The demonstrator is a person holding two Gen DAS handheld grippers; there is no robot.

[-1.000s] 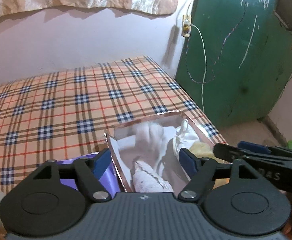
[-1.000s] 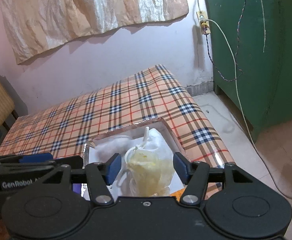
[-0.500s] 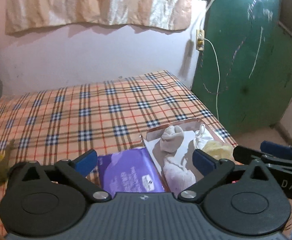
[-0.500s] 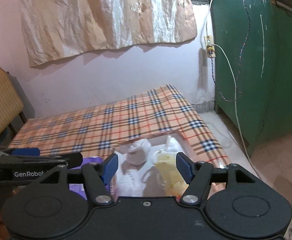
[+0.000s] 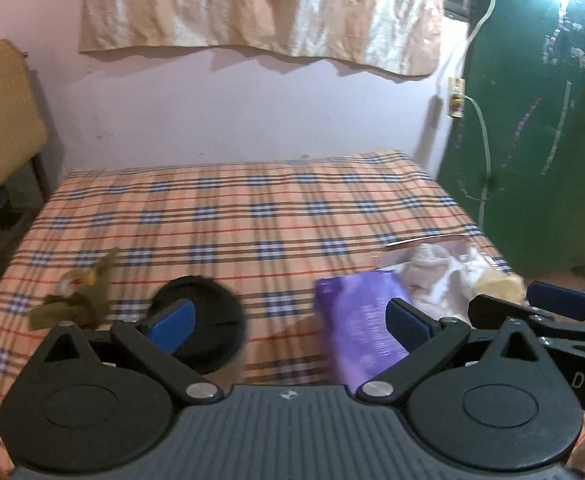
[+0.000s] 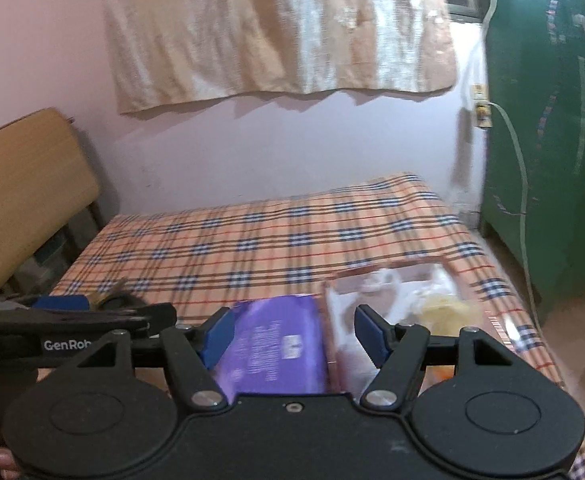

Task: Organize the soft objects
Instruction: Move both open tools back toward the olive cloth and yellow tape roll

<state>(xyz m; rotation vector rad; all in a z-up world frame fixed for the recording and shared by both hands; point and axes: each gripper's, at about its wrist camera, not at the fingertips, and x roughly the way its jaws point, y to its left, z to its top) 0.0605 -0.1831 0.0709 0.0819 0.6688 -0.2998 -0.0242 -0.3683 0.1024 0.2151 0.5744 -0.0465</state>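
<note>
A foil-lined box (image 5: 412, 243) (image 6: 372, 276) sits at the bed's near right corner, holding white soft items (image 5: 432, 268) and a yellow soft item (image 5: 496, 282) (image 6: 444, 306). A purple packet (image 5: 360, 324) (image 6: 276, 344) lies left of the box. An olive-green soft toy (image 5: 72, 300) lies at the near left, next to a black round lid (image 5: 204, 320). My left gripper (image 5: 288, 322) is open and empty above the bed. My right gripper (image 6: 292, 332) is open and empty above the packet.
The plaid bed (image 5: 252, 216) stands against a pink wall. A green door (image 5: 532, 120) with a dangling cable stands on the right. A wooden chair (image 6: 20, 192) stands at the left. Floor (image 6: 564, 320) lies right of the bed.
Both grippers have pulled back and up from the box and swung left. The left gripper has opened wider. The toy and black lid have come into view.
</note>
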